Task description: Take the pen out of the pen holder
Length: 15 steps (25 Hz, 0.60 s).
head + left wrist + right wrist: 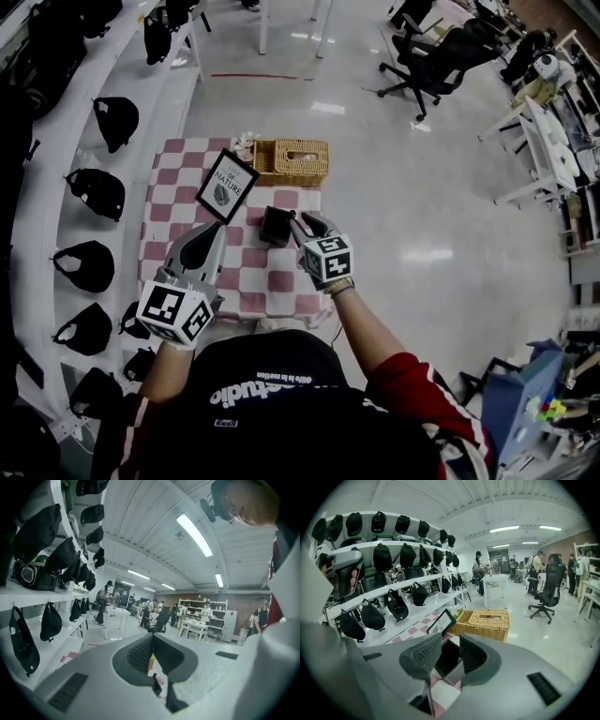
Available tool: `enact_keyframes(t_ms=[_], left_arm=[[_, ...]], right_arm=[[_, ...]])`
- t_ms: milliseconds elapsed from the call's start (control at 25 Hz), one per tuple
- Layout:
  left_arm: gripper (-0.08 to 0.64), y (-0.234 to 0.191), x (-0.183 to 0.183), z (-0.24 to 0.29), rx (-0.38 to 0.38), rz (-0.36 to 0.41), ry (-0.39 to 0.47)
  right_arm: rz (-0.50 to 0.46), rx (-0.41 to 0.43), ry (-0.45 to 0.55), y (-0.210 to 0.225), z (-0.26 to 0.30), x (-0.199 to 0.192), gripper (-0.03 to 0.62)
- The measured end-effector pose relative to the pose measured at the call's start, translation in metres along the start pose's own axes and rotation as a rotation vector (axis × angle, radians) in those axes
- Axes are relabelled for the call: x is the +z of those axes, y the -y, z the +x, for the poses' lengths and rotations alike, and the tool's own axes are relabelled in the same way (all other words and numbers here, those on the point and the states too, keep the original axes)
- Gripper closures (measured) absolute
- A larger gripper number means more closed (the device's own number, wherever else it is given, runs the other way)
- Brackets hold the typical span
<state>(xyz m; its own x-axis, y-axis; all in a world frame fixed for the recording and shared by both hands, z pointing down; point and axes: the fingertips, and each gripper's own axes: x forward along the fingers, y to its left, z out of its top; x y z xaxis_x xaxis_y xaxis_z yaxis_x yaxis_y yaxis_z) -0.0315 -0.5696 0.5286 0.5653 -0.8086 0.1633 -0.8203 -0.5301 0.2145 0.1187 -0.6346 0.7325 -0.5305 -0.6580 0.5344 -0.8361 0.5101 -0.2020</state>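
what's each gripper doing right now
Left gripper: shut, nothing in it.
Right gripper: open, empty, aimed at the black square pen holder.

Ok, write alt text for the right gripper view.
The right gripper, jaws apart, hovers over a black pen holder on a pink-checked cloth. Behind stand a framed sign and wicker basket; shelves of black caps line the left.

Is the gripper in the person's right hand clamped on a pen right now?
No: the right gripper has its jaws apart with nothing between them, and only the black square pen holder shows beyond the gap.
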Motion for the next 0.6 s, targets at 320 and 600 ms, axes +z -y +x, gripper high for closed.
enact_keyframes(t_ms=[320,600], left_arm=[[0.555,-0.002,-0.009,0.007,0.015,0.028,-0.040],[0.555,-0.008,-0.011,0.010,0.025,0.041,-0.056]], right_arm=[[0.039,0.008,-0.071,0.020,0.037,-0.030,0.482],[0.060,0.016,-0.109,0.028,0.060,-0.042,0.482]])
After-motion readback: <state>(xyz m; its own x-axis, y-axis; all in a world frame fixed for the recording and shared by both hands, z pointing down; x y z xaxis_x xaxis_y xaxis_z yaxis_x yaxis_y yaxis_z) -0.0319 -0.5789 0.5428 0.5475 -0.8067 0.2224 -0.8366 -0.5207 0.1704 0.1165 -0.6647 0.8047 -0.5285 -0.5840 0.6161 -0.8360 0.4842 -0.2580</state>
